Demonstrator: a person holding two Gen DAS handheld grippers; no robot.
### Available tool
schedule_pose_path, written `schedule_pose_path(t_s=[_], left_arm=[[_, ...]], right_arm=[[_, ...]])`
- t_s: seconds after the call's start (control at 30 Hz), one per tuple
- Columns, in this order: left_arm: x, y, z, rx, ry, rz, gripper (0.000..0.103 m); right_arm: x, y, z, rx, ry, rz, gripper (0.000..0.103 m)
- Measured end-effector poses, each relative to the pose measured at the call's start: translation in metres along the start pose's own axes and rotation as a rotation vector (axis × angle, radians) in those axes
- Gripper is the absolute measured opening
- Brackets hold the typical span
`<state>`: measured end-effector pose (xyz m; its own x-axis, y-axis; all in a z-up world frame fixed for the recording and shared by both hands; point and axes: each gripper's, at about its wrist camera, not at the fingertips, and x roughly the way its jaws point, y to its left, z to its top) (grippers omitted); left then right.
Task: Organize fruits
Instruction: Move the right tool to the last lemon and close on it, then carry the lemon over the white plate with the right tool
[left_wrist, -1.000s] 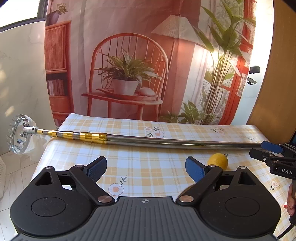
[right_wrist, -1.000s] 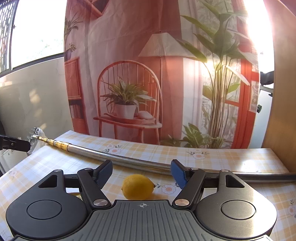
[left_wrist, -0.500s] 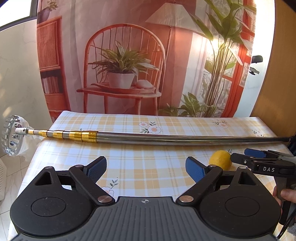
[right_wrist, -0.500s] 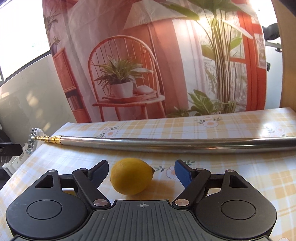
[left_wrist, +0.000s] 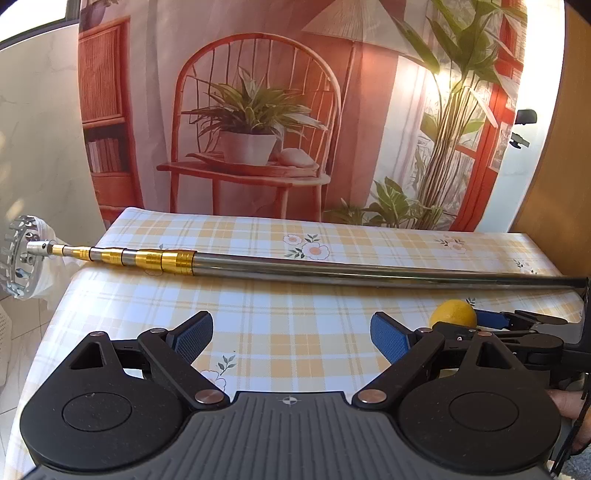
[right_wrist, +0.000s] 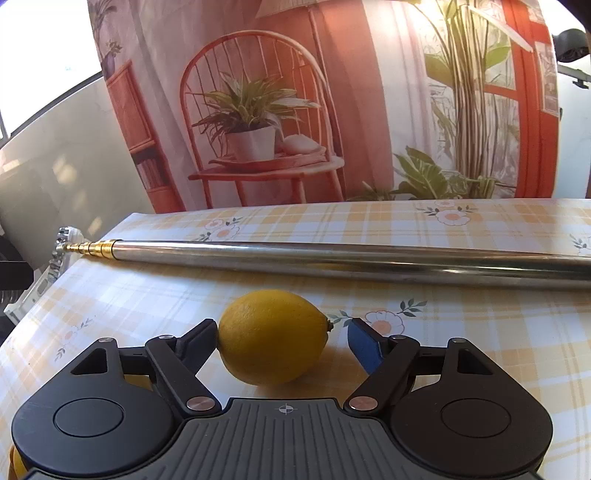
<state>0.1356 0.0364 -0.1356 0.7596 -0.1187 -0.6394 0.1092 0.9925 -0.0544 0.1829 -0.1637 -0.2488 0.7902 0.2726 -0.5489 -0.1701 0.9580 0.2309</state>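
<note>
A lemon (right_wrist: 273, 336) is lying on the checked tablecloth (right_wrist: 461, 332) between the spread fingers of the right gripper (right_wrist: 282, 334), its left end touching the left finger. The left gripper (left_wrist: 291, 332) is hovering wide apart over bare cloth, beside a telescopic metal pole (left_wrist: 332, 267).

Printed chair-and-plants backdrop (left_wrist: 295, 110); sunlit checked tablecloth (left_wrist: 295, 302), bright window (right_wrist: 44, 55)

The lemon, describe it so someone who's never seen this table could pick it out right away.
On the yellow plaid tablecloth, a long telescopic metal pole lies across the table. On the near side of the pole sits the lemon, between the open fingers of the right gripper. It is the only round, bright yellow thing there; everything else nearby is metal, black plastic or printed flowers.
</note>
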Motion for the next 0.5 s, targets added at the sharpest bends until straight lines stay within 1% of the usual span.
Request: schedule_pose_path(t_s=[0.1,0.13,0.17,0.2,0.23,0.37,0.5], left_arm=[[0.001,0.001,0.000,-0.010,0.002,0.006,0.094],[0.002,0.001,-0.001,-0.013,0.003,0.007,0.094],[0.002,0.001,-0.001,-0.016,0.004,0.009,0.094],[0.003,0.001,-0.001,-0.016,0.006,0.010,0.094],[0.003,0.000,-0.001,-0.016,0.010,0.013,0.094],[0.004,-0.001,-0.002,-0.016,0.009,0.020,0.094],[0.003,-0.001,-0.004,-0.023,0.012,0.019,0.094]], right_arm=[[0.002,-0.001,-0.002,0.010,0.003,0.008,0.070],[0.002,-0.002,-0.003,0.020,0.001,0.014,0.070],[0.001,-0.003,-0.004,0.029,-0.003,0.024,0.067],[0.001,-0.004,-0.005,0.037,-0.008,0.040,0.061],[0.000,-0.005,-0.006,0.042,-0.010,0.051,0.059],[-0.002,-0.004,-0.009,0.032,-0.023,0.047,0.059],[-0.009,-0.003,-0.015,0.021,-0.047,0.063,0.058]])
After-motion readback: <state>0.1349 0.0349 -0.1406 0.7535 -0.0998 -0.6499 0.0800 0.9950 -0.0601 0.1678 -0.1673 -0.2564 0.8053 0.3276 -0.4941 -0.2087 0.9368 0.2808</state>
